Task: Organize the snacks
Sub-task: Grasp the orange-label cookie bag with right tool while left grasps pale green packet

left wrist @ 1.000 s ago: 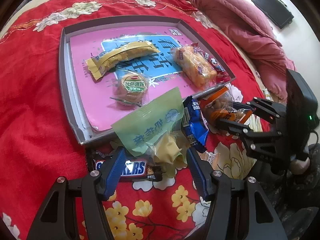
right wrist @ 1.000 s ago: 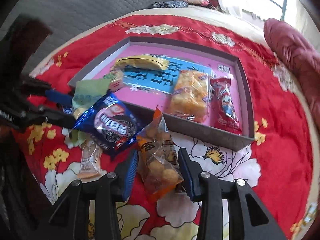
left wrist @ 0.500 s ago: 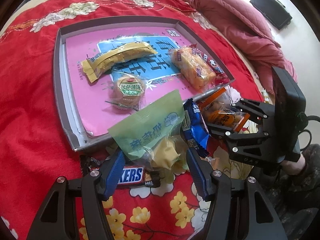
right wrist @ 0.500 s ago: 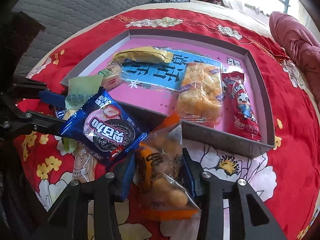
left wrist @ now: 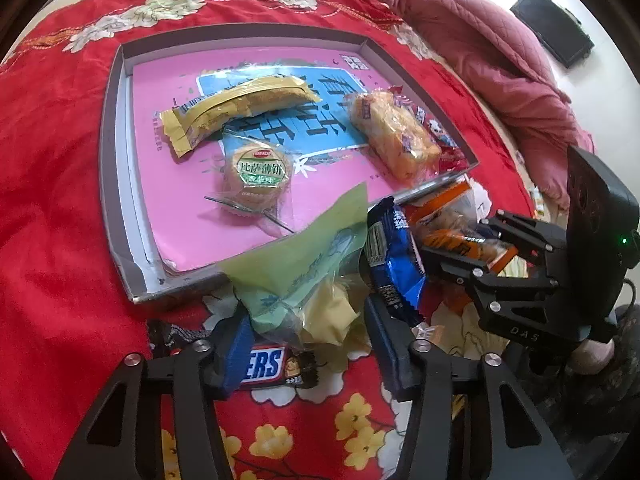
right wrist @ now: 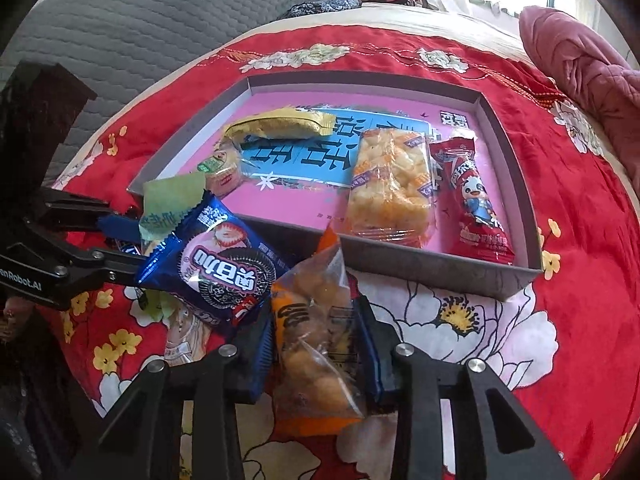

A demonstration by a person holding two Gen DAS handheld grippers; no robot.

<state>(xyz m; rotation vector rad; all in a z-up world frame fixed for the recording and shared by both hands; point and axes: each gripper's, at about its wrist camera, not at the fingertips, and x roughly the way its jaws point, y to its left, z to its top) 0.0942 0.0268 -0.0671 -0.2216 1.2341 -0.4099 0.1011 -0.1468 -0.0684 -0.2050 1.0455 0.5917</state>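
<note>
My left gripper [left wrist: 308, 332] is shut on a green-and-clear snack packet [left wrist: 304, 272], held over the near rim of the grey tray [left wrist: 116, 184]. My right gripper [right wrist: 316, 344] is shut on an orange-and-clear snack bag [right wrist: 316, 332], just short of the tray's front wall [right wrist: 420, 264]. A blue Oreo pack [right wrist: 216, 268] lies between the two grippers, also in the left wrist view [left wrist: 394, 256]. In the tray lie a yellow bar [left wrist: 240, 108], a round cake [left wrist: 256, 176], a puffed rice bar [right wrist: 388, 180] and a red packet [right wrist: 476, 200].
A Snickers bar [left wrist: 264, 364] lies on the red flowered bedspread [left wrist: 48, 240] under my left gripper. A pink quilt [left wrist: 480, 52] is bunched at the far right. A grey headboard [right wrist: 140, 20] stands beyond the bed in the right wrist view.
Both grippers have closed in on the tray with their packets lifted. The green packet now overhangs the tray's near rim, and the orange bag is nearer the front wall.
</note>
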